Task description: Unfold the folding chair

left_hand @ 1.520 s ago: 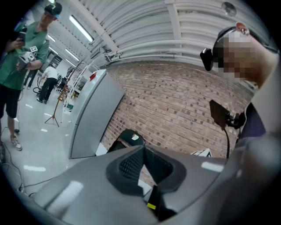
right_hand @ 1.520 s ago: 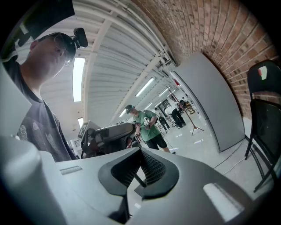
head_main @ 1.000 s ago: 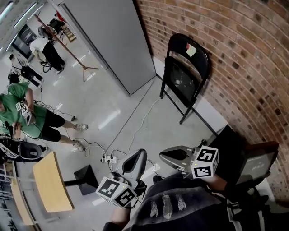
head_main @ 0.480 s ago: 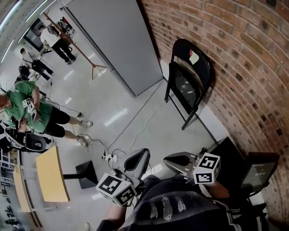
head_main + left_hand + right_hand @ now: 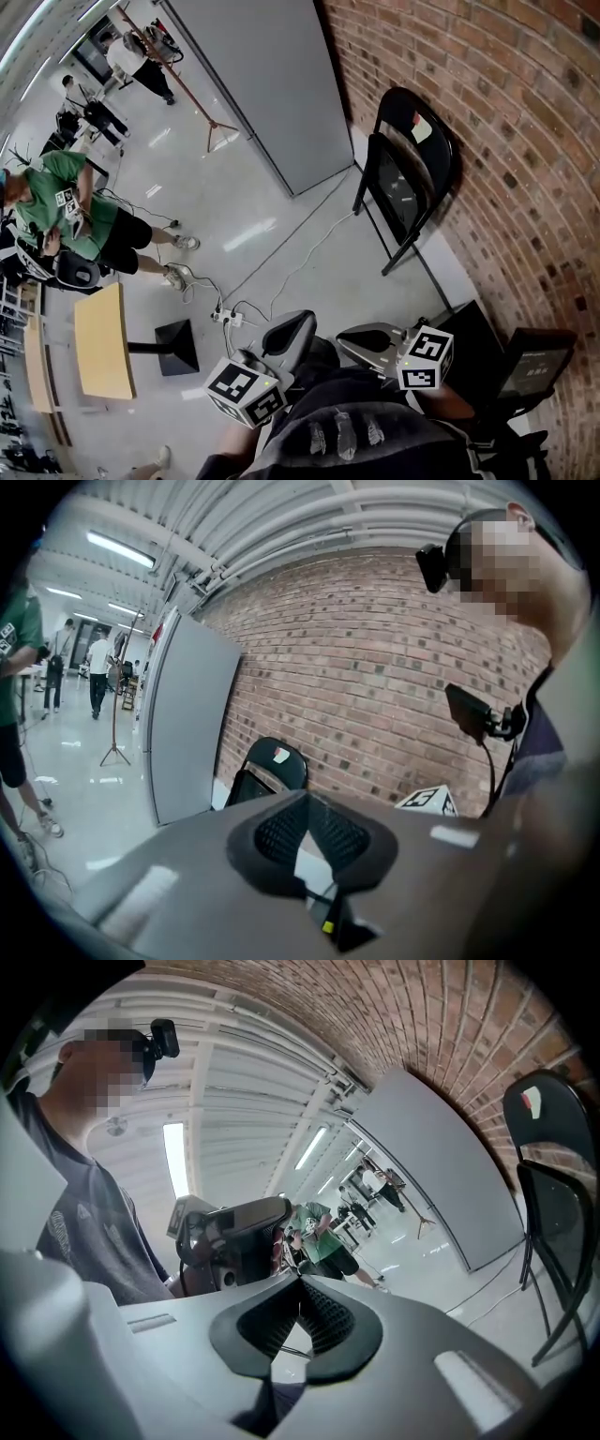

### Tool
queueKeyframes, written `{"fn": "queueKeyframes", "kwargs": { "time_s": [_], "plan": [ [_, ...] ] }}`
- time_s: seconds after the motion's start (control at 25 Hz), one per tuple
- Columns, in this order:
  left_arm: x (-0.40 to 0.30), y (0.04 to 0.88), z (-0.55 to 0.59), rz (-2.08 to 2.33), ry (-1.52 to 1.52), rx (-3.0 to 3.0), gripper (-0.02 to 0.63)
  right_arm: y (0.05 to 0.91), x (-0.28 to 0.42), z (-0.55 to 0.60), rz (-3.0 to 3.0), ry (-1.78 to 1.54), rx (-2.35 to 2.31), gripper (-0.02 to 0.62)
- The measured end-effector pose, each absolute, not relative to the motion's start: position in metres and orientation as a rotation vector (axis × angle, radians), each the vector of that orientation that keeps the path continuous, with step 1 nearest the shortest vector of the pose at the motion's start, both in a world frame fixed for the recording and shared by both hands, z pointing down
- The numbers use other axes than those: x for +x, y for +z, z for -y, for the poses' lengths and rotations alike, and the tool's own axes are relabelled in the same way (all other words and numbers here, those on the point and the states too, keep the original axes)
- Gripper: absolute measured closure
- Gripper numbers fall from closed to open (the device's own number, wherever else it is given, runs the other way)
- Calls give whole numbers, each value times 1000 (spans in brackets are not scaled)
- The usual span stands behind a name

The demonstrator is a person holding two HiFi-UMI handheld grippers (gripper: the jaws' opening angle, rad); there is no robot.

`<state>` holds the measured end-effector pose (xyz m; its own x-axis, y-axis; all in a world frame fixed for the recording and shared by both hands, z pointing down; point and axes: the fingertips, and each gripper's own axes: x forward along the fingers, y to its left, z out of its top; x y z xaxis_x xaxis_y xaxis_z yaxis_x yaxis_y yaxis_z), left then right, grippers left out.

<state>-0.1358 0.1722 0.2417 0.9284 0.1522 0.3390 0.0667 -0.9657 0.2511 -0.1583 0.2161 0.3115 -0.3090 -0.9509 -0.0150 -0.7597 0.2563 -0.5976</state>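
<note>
**Folded chair is waiting well ahead of two closed, empty grippers**

Head view: the black tubular-metal folding chair (image 5: 412, 178) is leaning upright against the brick wall (image 5: 506, 141), well beyond the left gripper (image 5: 286, 337) and the nearer right gripper (image 5: 366, 339). Left gripper view: ribbed jaws are meeting on nothing, chair ahead. Right gripper view: jaws are touching, chair at right.

A grey partition (image 5: 272, 75) stands beside the brick wall (image 5: 525, 141), while a power strip (image 5: 228, 318) lies near a wooden table (image 5: 101, 342).
</note>
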Motion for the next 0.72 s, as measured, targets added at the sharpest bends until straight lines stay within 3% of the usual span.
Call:
{"fn": "queueKeyframes", "kwargs": {
  "time_s": [0.72],
  "plan": [
    [-104, 248, -131, -277, 380, 2747, 604, 319, -131, -185, -2158, -796, -1748, 594]
  ]
}}
